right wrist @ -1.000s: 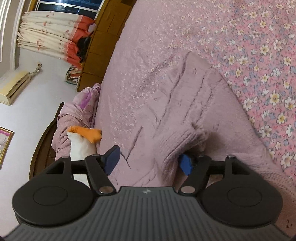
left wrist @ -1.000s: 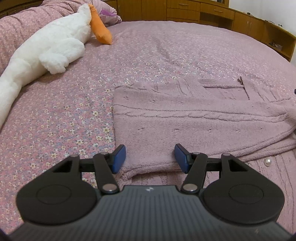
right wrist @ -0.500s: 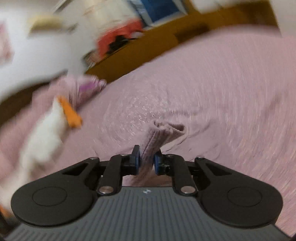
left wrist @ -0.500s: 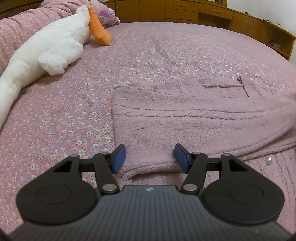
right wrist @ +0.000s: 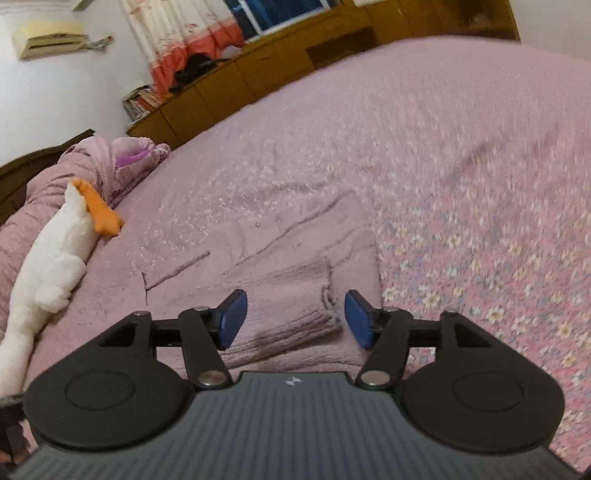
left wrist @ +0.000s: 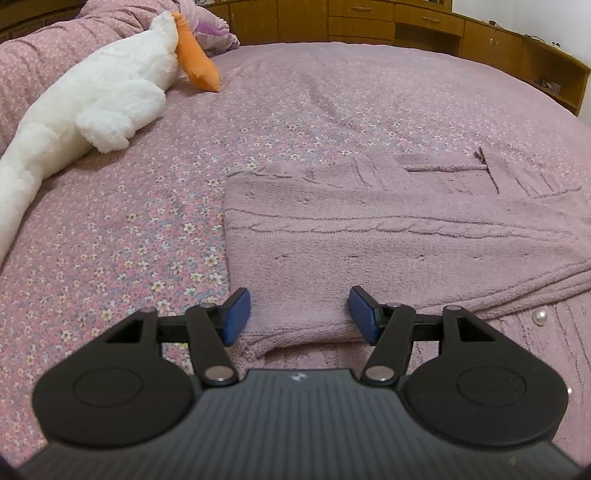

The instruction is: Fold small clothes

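Note:
A mauve cable-knit cardigan with pearl buttons lies partly folded on the flowered pink bedspread. My left gripper is open, its blue pads on either side of the folded sleeve end near the cardigan's near-left corner. In the right wrist view the cardigan lies flat with a ribbed sleeve cuff folded on top. My right gripper is open and empty, just above that cuff.
A long white plush goose with an orange beak lies at the left on the bed, also in the right wrist view. Pink pillows sit at the head. Wooden cabinets line the far side of the bed.
My right gripper shut on the sleeve cuff, carried it over the cardigan, then opened and let it drop onto the garment. My left gripper stayed open and barely moved.

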The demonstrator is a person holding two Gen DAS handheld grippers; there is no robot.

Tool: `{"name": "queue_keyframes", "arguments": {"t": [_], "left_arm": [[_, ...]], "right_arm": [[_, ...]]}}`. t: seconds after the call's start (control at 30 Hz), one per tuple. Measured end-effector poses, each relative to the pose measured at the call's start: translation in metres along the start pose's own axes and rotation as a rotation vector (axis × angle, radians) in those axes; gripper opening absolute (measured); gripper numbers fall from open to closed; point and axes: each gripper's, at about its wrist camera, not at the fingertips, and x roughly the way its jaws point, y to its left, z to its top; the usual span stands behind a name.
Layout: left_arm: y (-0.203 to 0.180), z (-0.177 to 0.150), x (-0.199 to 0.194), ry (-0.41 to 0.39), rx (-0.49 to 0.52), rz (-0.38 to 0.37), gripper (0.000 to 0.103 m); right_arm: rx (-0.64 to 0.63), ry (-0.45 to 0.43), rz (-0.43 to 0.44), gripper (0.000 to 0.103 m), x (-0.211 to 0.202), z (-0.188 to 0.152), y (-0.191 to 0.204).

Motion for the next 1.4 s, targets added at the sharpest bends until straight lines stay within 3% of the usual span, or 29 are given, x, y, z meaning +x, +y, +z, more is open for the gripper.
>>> {"name": "queue_keyframes", "arguments": {"t": [0.17,0.27,0.33,0.5,0.83,0.93,1.4], "left_arm": [[-0.002,0.000,0.001,-0.004,0.010,0.010,0.063],[-0.001,-0.001,-0.003,-0.013,0.005,0.021,0.063],[0.000,-0.002,-0.008,-0.014,0.004,0.033,0.063],[0.002,-0.001,-0.030,-0.029,0.013,0.032,0.062],[-0.005,-0.017,-0.073,-0.014,0.022,-0.032,0.065],[-0.009,-0.025,-0.082,0.009,0.027,-0.053,0.075],[-0.020,-0.063,-0.118,0.025,0.069,-0.085,0.075]], "right_arm": [[-0.153,0.060,-0.084,0.078,0.016,-0.017,0.011],[-0.212,0.058,-0.064,0.093,0.016,-0.024,0.016],[-0.224,0.061,-0.059,0.094,0.012,-0.026,0.022],[-0.169,0.038,-0.001,0.097,-0.010,-0.026,0.027],[-0.232,0.024,0.131,0.100,-0.096,-0.046,0.036],[-0.247,0.029,0.141,0.100,-0.119,-0.056,0.036],[-0.366,0.052,0.138,0.103,-0.173,-0.115,0.043]]}}
